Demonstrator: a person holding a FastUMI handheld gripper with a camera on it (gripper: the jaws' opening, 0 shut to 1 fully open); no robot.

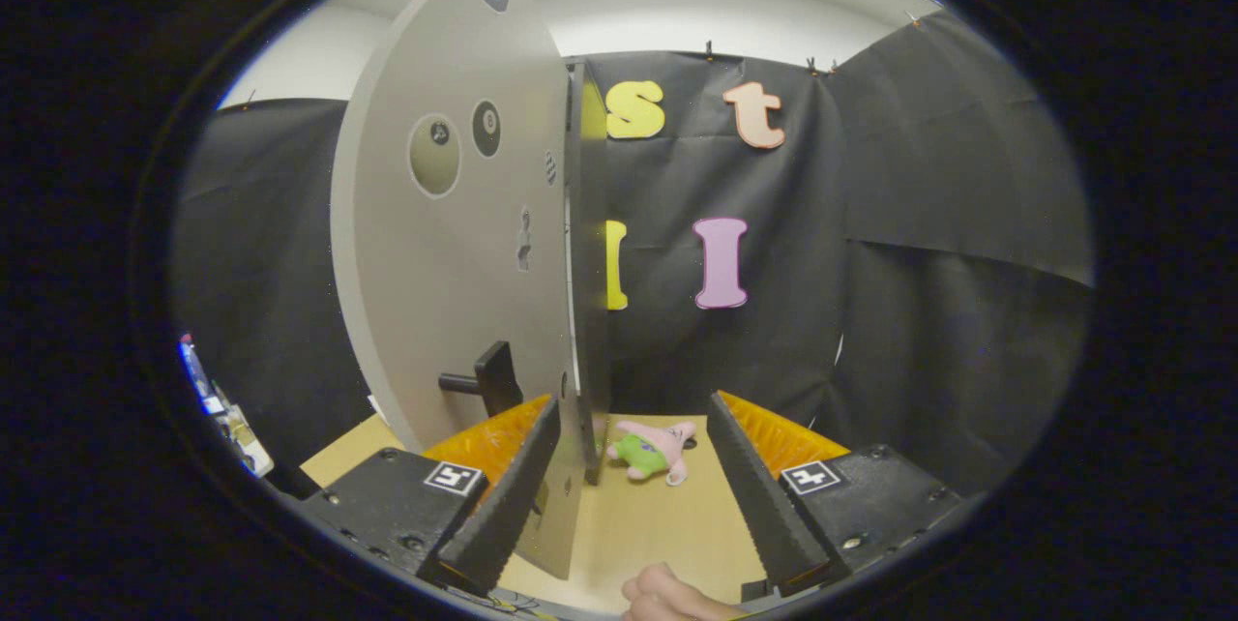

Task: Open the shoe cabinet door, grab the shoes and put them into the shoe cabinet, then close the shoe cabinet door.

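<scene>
The grey cabinet door point(440, 263) stands swung out, seen almost edge-on, with its dark edge point(588, 263) just inside my left finger. A black handle point(488, 377) sticks out from the door's face, to the left of that finger. My gripper point(633, 403) is open; the door's edge and lower corner lie between the fingers, close to the left fingertip point(537, 447) and apart from the right one point(735, 447). Neither finger visibly presses on the door.
A small pink and green plush toy point(653, 452) lies on the wooden tabletop point(638, 524) just beyond the fingers. A person's hand point(667, 597) shows below the fingers. Some small colourful items point(221, 403) sit far left. Black cloth walls close the booth behind and to the right.
</scene>
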